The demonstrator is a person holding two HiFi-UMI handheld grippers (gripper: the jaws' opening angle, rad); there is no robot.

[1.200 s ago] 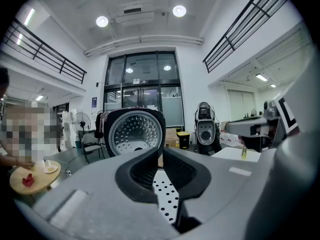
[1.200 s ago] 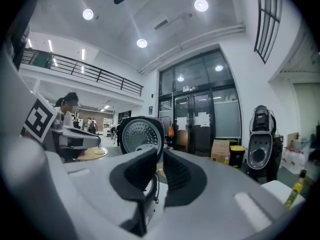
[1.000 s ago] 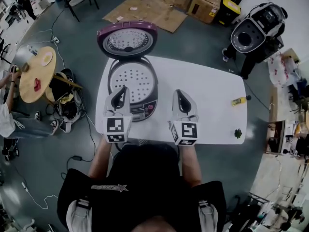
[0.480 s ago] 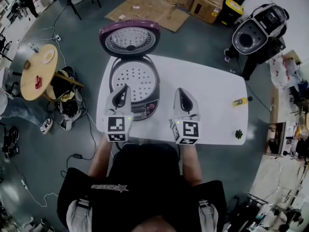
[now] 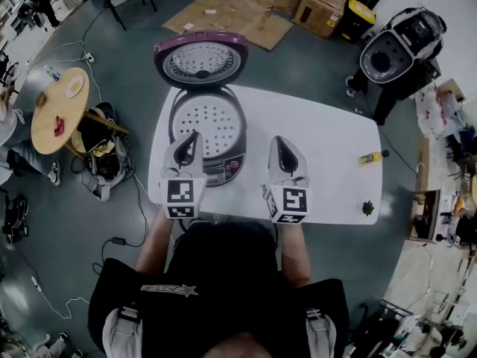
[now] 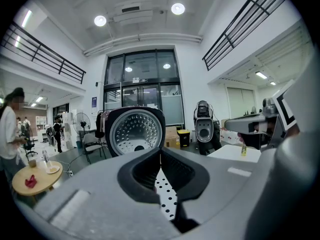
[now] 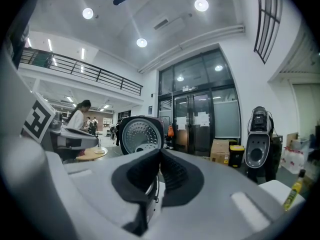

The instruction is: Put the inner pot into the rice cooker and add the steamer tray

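Steamer tray (image 5: 204, 118) seated in open rice cooker (image 5: 227, 162) on table (image 5: 328, 148), left gripper (image 5: 191, 136) and right gripper (image 5: 278, 142) held near it — both pairs of jaws pressed together, empty.

We see a white desk (image 5: 335, 148) on a grey floor (image 5: 313, 66), flattened cardboard (image 5: 223, 13) beyond, a round wooden table (image 5: 46, 136) at left, tall glass doors (image 6: 142, 104).
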